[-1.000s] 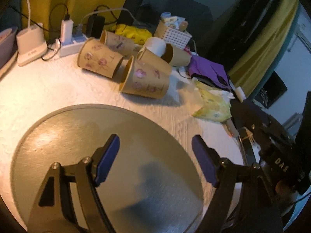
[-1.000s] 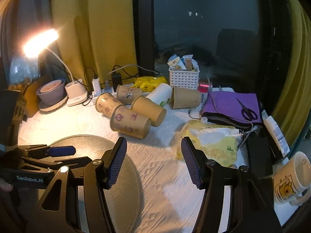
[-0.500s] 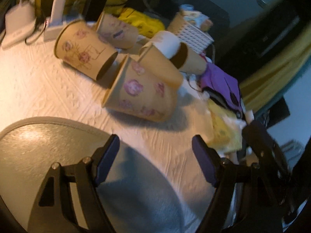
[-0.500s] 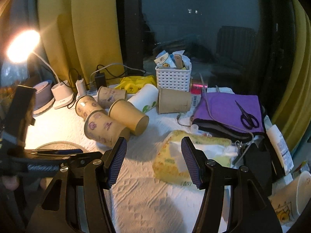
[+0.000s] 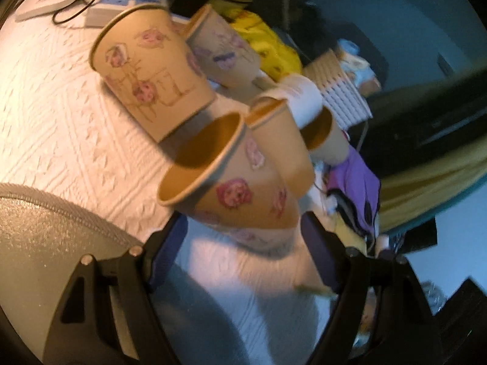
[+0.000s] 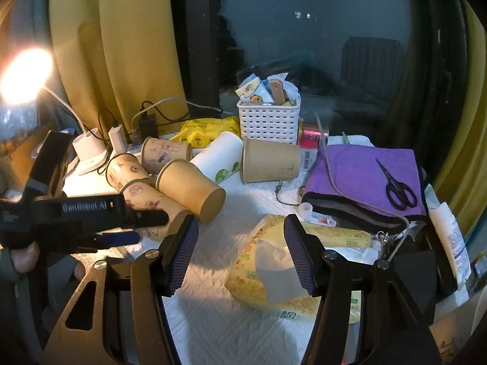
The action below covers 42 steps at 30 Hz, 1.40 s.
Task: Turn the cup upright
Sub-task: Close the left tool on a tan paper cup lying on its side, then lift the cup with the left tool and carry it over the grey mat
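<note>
Several paper cups lie on their sides in a pile on the white cloth. The nearest one, a tan cup with pink flower prints (image 5: 237, 194), lies with its mouth to the left; its base end sits between the fingertips of my open left gripper (image 5: 243, 240), which does not grip it. In the right wrist view the same cup (image 6: 149, 202) lies partly behind the left gripper (image 6: 143, 228). My right gripper (image 6: 240, 243) is open and empty above a yellow tissue pack (image 6: 274, 261), right of the cups.
A round grey mat (image 5: 45, 243) lies at the near left. A white basket (image 6: 268, 121), purple cloth (image 6: 359, 179) with scissors (image 6: 395, 185), a lit desk lamp (image 6: 24, 76), a power strip with chargers (image 6: 115, 140) and a mug (image 6: 450, 343) surround the cups.
My left gripper has moved forward off the grey mat to the flower-print cup, which now sits between its fingertips. My right gripper has moved forward and a little right, above the tissue pack.
</note>
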{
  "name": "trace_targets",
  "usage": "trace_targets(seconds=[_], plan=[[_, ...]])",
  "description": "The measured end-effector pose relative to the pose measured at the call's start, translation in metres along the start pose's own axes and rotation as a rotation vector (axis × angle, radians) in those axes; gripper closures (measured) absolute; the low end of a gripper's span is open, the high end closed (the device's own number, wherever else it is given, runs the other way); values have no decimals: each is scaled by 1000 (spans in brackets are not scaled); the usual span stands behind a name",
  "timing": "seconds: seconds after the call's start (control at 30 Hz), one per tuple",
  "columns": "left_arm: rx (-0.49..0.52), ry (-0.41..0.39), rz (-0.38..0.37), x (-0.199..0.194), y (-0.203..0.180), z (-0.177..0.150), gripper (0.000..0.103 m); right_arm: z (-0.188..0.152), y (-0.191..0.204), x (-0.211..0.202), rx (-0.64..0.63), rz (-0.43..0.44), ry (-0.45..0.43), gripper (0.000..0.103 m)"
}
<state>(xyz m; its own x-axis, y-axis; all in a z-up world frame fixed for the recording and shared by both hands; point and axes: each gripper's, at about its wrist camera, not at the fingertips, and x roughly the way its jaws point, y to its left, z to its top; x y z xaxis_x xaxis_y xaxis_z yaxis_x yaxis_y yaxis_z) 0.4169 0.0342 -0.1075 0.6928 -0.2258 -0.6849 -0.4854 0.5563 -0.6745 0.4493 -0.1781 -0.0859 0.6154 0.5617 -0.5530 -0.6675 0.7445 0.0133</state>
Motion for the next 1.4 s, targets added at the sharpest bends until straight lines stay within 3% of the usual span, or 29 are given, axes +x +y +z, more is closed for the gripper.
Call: trace_targets(seconds=[0.23,0.57,0.87,1.07,1.4], plan=[[-22,-3,-5,11,1,13,25,1,-1,3,-5,1,1,42],[66,3,-30,12,-7,14,34,1,-1,0,-6,-9,15,42],[137,10,-64,-14,-4,-1,35,5,9,-10,-12,-17,8,42],[232,-24,-62,-47,-4,-15,35,5,27,-23,-32,-20,9,42],[473,-147,-27,-111,2,-49,35,0,67,-50,-49,23,5,42]])
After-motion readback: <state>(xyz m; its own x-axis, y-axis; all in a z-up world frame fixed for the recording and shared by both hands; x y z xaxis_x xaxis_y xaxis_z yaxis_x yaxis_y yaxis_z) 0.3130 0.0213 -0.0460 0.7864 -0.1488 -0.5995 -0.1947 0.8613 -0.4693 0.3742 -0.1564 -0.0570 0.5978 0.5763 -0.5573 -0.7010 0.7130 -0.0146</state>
